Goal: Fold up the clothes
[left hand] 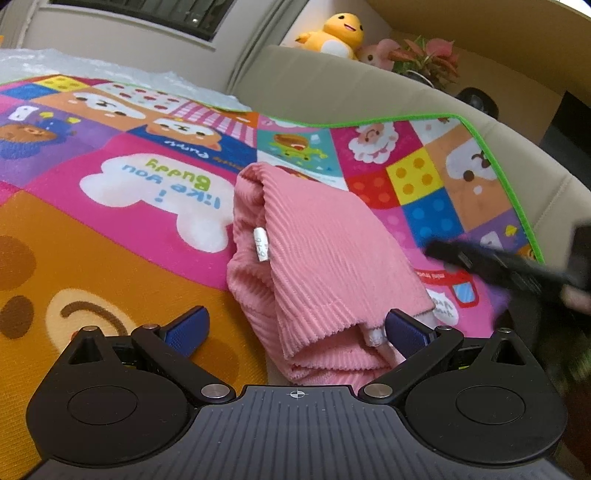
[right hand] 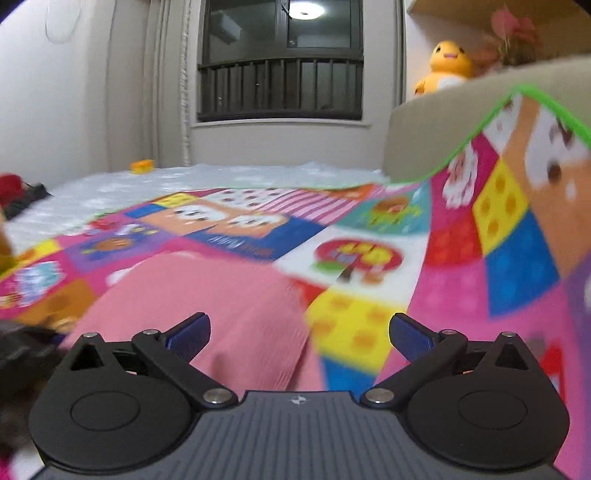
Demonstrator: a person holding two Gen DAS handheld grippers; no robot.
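A pink ribbed garment (left hand: 314, 258) lies folded into a narrow bundle on the colourful play mat (left hand: 110, 240), a small white tag showing on its left fold. My left gripper (left hand: 295, 332) is open, its blue-padded fingers on either side of the bundle's near end without pinching it. In the left wrist view the right gripper (left hand: 491, 266) appears as a blurred black shape at the right edge. In the right wrist view the right gripper (right hand: 299, 332) is open and holds nothing, hovering over the pink garment (right hand: 207, 314) and the mat (right hand: 461, 258).
A beige sofa back (left hand: 332, 88) rises behind the mat, whose green-edged corner climbs it. A yellow plush duck (left hand: 338, 33) and a potted plant (left hand: 428, 59) sit on the ledge behind. A window with bars (right hand: 280, 62) faces the bed; a small orange toy (right hand: 142, 166) lies on the white cover.
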